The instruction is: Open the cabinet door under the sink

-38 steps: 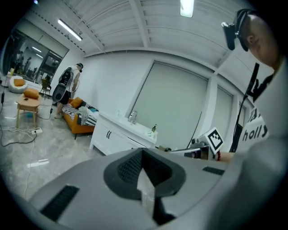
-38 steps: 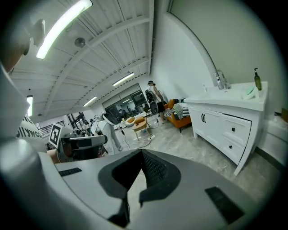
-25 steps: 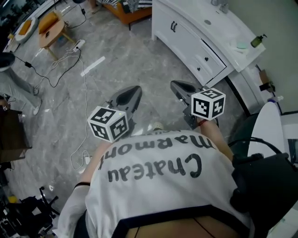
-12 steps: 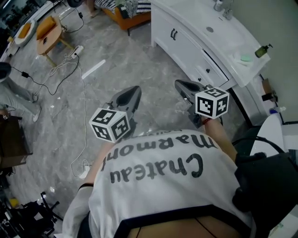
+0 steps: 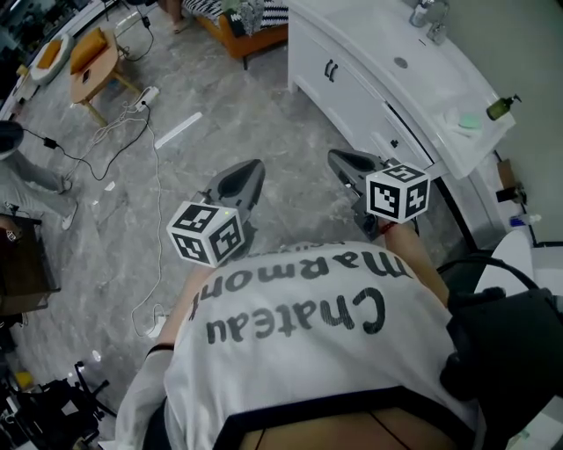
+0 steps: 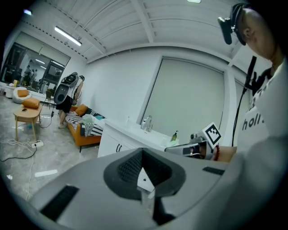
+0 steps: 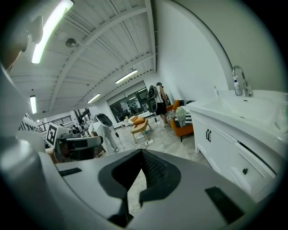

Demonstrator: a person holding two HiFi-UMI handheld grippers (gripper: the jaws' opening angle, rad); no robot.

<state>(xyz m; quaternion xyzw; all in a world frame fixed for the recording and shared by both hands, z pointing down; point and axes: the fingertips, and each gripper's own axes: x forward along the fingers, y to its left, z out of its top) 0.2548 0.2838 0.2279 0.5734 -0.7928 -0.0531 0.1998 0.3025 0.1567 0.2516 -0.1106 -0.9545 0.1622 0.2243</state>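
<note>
Looking down past a white printed shirt [image 5: 308, 352], two grippers stick out side by side over the grey marbled floor [image 5: 220, 123], each carrying one marker cube: the left cube [image 5: 207, 233] and the right cube [image 5: 398, 192]. The left gripper [image 5: 236, 183] has its jaws pressed together with nothing between them, which its own view [image 6: 144, 173] confirms. The right gripper [image 5: 350, 165] is likewise closed and empty in its own view [image 7: 141, 173]. Both hang in the air, touching nothing, the right one nearer the white cabinet [image 5: 369, 105], which runs along the right side. The cabinet door under the sink [image 5: 339, 83] lies ahead of the right gripper and well apart from it. It sits flush with the cabinet front, and two short black handles [image 5: 330, 70] stand side by side on it; the right gripper view shows the same pair [image 7: 208, 134]. On the counter's near corner stand one green bottle [image 5: 501, 107] and, just beside it, one pale green dish [image 5: 469, 121]; what either holds cannot be told. Toward the counter's far end, one faucet [image 5: 427, 13] rises behind the basin [image 5: 413, 57]. Farther off on the left, one wooden side table [image 5: 92, 57] bears an orange cushion, with a white power strip [image 5: 145, 86] and loose cables on the floor by its near edge. One orange sofa [image 5: 251, 26] stands beyond the cabinet's far end.
</note>
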